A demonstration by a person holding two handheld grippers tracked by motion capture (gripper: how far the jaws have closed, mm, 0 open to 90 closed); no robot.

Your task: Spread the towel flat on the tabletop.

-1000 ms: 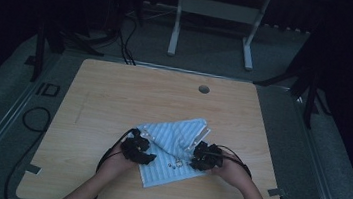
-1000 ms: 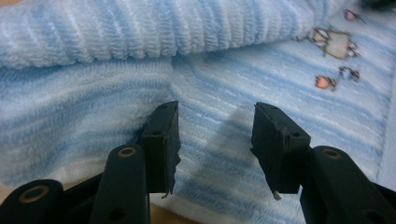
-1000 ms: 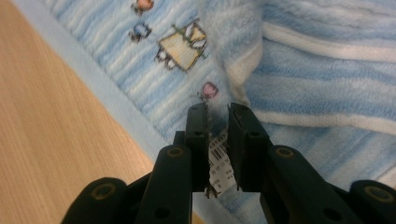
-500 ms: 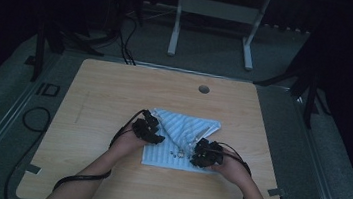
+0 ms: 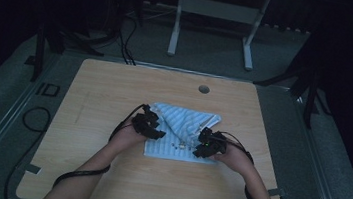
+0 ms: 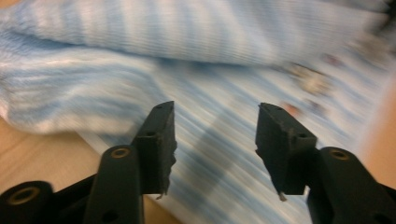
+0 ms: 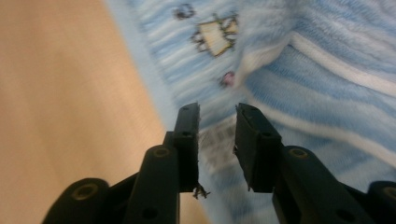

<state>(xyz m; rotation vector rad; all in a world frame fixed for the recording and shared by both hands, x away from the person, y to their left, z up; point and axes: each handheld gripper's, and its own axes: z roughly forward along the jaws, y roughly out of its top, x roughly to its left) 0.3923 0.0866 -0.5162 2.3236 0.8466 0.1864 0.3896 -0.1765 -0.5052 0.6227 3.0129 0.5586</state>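
My left gripper (image 5: 150, 125) sits at the left edge of the towel, and in the left gripper view its jaws (image 6: 212, 140) stand wide apart with nothing between them, hovering over striped cloth. My right gripper (image 5: 208, 144) sits at the towel's lower right corner; in the right gripper view its jaws (image 7: 217, 135) are parted by a narrow gap, and I see no cloth pinched in that gap, only the fabric lying below it.

From the biggest thing down: the wooden table (image 5: 115, 87) takes up the middle of the high view, with dark floor around it and a grey metal stand (image 5: 214, 13) beyond its far edge. A small round grommet (image 5: 204, 89) is set in the tabletop near the far side.

The light blue striped towel (image 5: 186, 126) lies a little nearer to me than the table's centre, between my two hands. Its upper part is folded over on itself, forming a thick ridge that I see across the top of the left gripper view (image 6: 187, 32). The lower part lies flat on the wood.

In the right gripper view the towel (image 7: 327, 93) covers the right half and bare wood the left. A small printed picture (image 7: 215, 35) marks the flat layer, with a tiny pink spot (image 7: 228, 78) just below it. A white-striped label (image 7: 219, 140) shows between my right jaws.
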